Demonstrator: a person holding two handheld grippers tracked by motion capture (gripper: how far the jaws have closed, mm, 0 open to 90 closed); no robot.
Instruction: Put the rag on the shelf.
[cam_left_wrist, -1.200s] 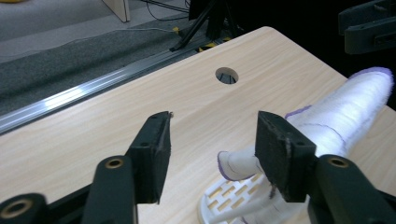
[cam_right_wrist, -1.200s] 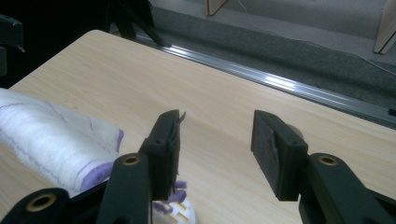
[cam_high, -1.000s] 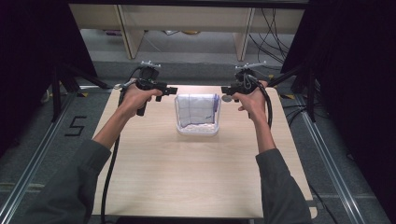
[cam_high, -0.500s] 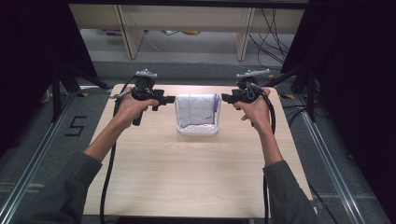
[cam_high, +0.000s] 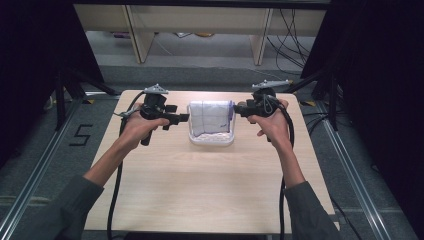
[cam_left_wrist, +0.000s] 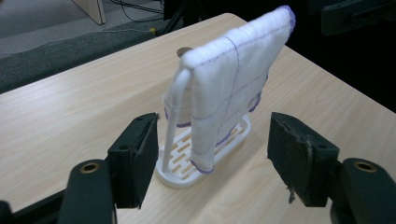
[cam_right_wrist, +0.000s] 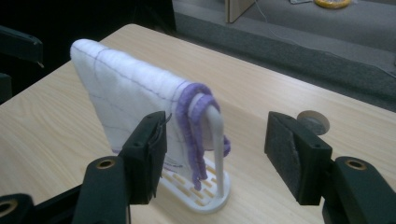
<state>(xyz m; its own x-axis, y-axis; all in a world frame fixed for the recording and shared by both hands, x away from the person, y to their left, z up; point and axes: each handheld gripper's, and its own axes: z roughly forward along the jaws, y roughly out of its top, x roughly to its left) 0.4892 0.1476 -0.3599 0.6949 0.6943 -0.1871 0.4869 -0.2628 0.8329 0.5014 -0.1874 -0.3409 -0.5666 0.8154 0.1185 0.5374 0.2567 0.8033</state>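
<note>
soft cloth (cam_left_wrist: 233, 93), glossy plastic rack (cam_left_wrist: 180, 170), matt wood table (cam_high: 200, 185)

A pale, light-wood-grained rectangular desk (cam_high: 200, 185) carries the things. Toward its far edge, midway across, a small white plastic rack with a slotted oval base (cam_high: 211, 140) stands directly on the wood. A white cloth with purple stitched lines and purple edging (cam_high: 210, 117) hangs over the rack's upright hoop. Just beyond the rack, a small round grey disc (cam_right_wrist: 313, 122) lies flat in the desk surface.
</note>
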